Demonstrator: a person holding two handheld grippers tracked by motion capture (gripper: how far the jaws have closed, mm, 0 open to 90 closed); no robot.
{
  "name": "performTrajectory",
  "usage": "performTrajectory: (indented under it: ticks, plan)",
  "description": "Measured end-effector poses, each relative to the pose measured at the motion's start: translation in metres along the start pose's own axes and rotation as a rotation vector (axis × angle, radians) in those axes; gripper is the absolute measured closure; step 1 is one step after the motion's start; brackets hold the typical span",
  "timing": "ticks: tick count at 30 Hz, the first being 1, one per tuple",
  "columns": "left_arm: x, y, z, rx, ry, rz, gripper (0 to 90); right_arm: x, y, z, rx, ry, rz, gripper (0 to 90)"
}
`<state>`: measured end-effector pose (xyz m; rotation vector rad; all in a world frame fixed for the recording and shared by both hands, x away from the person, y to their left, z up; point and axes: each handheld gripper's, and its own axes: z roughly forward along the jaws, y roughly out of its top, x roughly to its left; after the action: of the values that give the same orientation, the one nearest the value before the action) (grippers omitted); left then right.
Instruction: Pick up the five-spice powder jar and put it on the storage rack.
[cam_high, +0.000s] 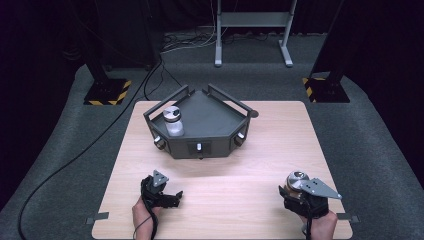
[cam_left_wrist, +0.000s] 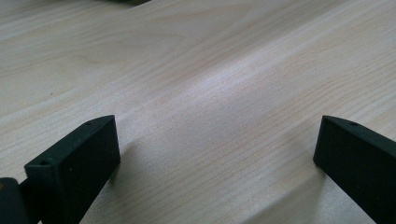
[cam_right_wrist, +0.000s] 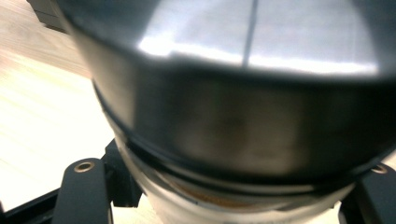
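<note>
High view shows a light wooden table (cam_high: 225, 170) with a dark angular tray (cam_high: 210, 112) at its far middle; one clear jar with a silver lid (cam_high: 173, 120) stands upright in the tray's left part; the rest of the tray floor looks bare. At the near right, the right gripper (cam_high: 295, 192) clasps a second jar (cam_high: 296, 181), its metal lid facing up, a brownish band just under the lid; this jar sits low over the table, well apart from the tray. Right gripper view puts that metal lid (cam_right_wrist: 243, 84) hard against the lens, blurred, with the jaws pressed to either side of the jar body below it; so the grasp looks firm, though whether the jar rests on the wood or hangs just above it I cannot tell. At the near left, the left gripper (cam_high: 172, 196) lies low by the table; left gripper view shows its jaws spread wide with nothing but bare wood between them.

Judging from this, the step in hand is the pick of the second jar. The next move calls for a lift clear of the table, a carry far and left toward the tray, height enough to pass its front wall and rail, and an upright set-down beside the first jar without knocking it; the left gripper seems to have no part yet.
</note>
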<state>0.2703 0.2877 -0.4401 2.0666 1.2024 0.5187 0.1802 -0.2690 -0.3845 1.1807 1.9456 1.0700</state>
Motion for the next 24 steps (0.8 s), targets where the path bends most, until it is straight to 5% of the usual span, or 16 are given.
performTrajectory:
  ticks: [24]
  plan:
    - [0.000, 0.000, 0.000, 0.001, 0.000, 0.001, 0.2, 0.005, 0.042, 0.015, -0.028, 0.047, -0.078, 30.1]
